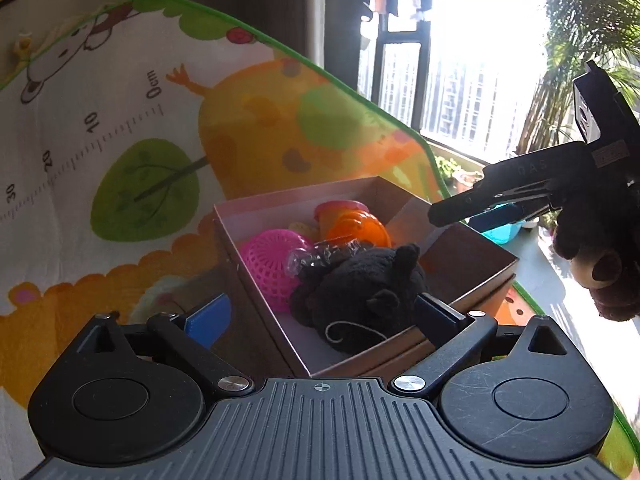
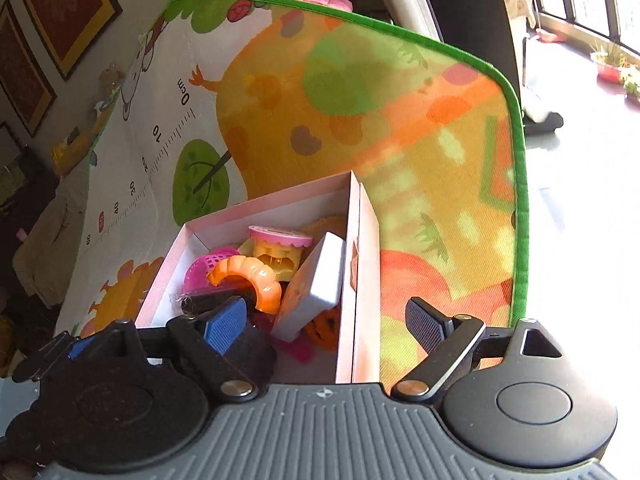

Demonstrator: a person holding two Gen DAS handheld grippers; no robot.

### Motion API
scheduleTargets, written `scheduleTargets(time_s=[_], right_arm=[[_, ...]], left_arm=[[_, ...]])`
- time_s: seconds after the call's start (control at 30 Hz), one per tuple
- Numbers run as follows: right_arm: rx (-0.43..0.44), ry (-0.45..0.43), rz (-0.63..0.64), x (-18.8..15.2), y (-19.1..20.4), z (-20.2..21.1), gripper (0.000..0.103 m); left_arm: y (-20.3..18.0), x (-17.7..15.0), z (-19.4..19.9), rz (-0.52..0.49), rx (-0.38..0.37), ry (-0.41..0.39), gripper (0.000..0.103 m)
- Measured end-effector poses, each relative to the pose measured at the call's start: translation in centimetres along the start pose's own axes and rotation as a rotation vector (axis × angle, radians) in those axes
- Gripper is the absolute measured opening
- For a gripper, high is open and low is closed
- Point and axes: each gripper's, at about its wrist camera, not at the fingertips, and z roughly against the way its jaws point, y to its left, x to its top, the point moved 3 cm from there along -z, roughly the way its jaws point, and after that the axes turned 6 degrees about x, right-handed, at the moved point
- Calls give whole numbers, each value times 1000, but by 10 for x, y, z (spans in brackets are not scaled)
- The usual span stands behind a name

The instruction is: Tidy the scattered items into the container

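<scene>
Both claws are released. The left gripper (image 1: 322,316) hovers over the black plush mouse (image 1: 360,292) lying in the cardboard box (image 1: 472,248), and the right gripper (image 2: 324,320) straddles its wall. Snag that wall and the toys probably spill.

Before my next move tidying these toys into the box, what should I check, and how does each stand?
1. Left gripper open: ok.
2. Right gripper open: ok.
3. Room left in the box: ok, bare floor by one wall.
4. Black mouse inside the box: ok.
5. Brown bear in the box: not ok, it hangs outside, under the right gripper.
6. What holds the bear: cannot tell.
</scene>
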Motion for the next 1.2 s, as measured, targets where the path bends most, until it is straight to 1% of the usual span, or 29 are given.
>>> scheduleTargets(time_s=[0.07, 0.1, 0.17, 0.27, 0.37, 0.5, 0.57, 0.63, 0.73, 0.8, 0.87, 0.93, 1.0, 1.1, 1.13, 1.2], right_arm=[[49, 15, -6, -4, 5, -5, 88], [38, 9, 7, -5, 11, -6, 93], [5, 8, 24, -7, 23, -12, 96], [-15, 15, 23, -6, 39, -29, 98], [7, 35, 37, -2, 61, -50, 99], [59, 68, 27, 6, 94, -87, 99], [61, 71, 43, 9, 110, -105, 98], [50, 61, 77, 11, 125, -118, 98], [6, 15, 115, 8, 136, -118, 99], [-52, -35, 120, -1, 137, -105, 103], [-133, -115, 145, -17, 138, -84, 103], [-191, -154, 202, -38, 142, -67, 103], [-240, -146, 267, -65, 147, -56, 103], [-304, -91, 310, -103, 154, -54, 103], [-320, -71, 307, -112, 156, -56, 103], [-338, -12, 299, -130, 157, -64, 103]], left_arm=[[-1, -9, 0, 10, -41, 28, 101], [-2, -12, 0, 14, -61, 31, 101], [-2, -15, 1, 20, -89, 28, 101], [8, -17, 6, 32, -71, 20, 101], [29, -20, 10, 46, -26, 12, 101], [68, -21, 10, 61, 88, 1, 101], [89, -20, 9, 75, 131, -4, 101], [105, -18, 9, 89, 157, -5, 101], [114, -19, 14, 102, 170, 1, 101], [113, -23, 22, 98, 188, 8, 102], [112, -31, 29, 101, 226, 28, 103], [113, -42, 35, 123, 276, 59, 103], [114, -53, 42, 150, 317, 85, 103], [114, -63, 50, 158, 379, 110, 103], [113, -66, 51, 160, 384, 120, 103], [110, -71, 53, 173, 371, 126, 103]])
